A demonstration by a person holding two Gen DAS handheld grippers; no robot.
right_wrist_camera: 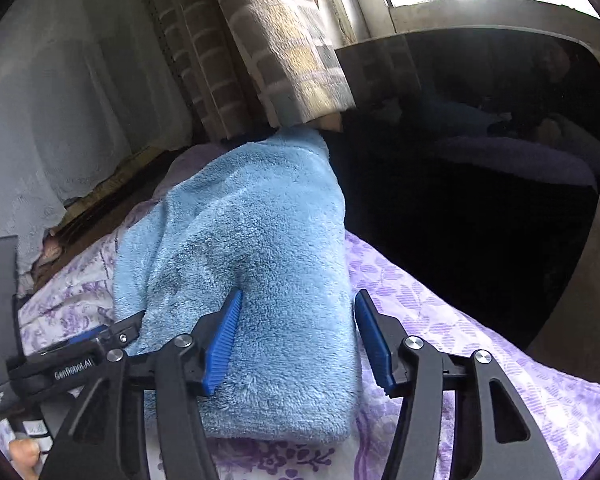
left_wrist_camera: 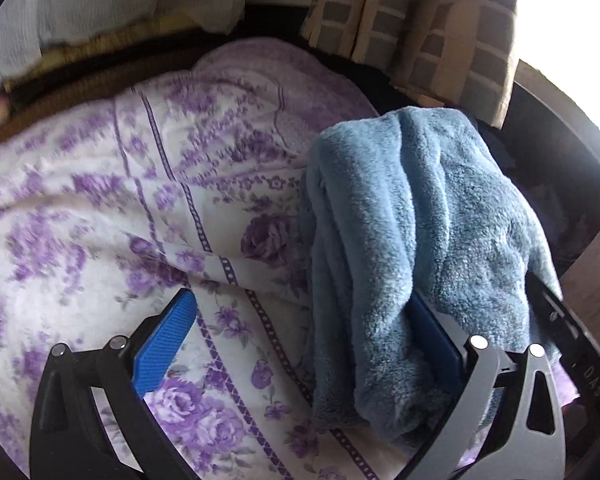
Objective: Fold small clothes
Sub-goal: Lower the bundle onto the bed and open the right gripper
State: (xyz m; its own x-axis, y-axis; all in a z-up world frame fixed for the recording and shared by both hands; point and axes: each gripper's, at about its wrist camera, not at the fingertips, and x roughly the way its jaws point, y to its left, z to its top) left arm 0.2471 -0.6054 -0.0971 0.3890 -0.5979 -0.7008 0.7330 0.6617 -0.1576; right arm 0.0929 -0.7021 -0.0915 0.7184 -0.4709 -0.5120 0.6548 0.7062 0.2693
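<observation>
A fluffy light-blue garment (left_wrist_camera: 412, 240) lies folded in a thick strip on a bed with a white and purple flowered cover (left_wrist_camera: 120, 208). My left gripper (left_wrist_camera: 300, 344) is open; its right finger is pressed against the garment's side and partly hidden by the pile, its left pad (left_wrist_camera: 164, 344) is free over the cover. In the right wrist view the garment (right_wrist_camera: 260, 260) lies between the fingers of my right gripper (right_wrist_camera: 300, 344), which is open and straddles its near end. The left gripper also shows in the right wrist view (right_wrist_camera: 60, 364), at the garment's left edge.
A checked beige curtain (right_wrist_camera: 284, 40) hangs behind the bed by a bright window. A dark glossy panel (right_wrist_camera: 480, 160) stands right of the garment. A white lace cloth (left_wrist_camera: 100, 0) hangs at the back left, above a brown bed edge (left_wrist_camera: 60, 92).
</observation>
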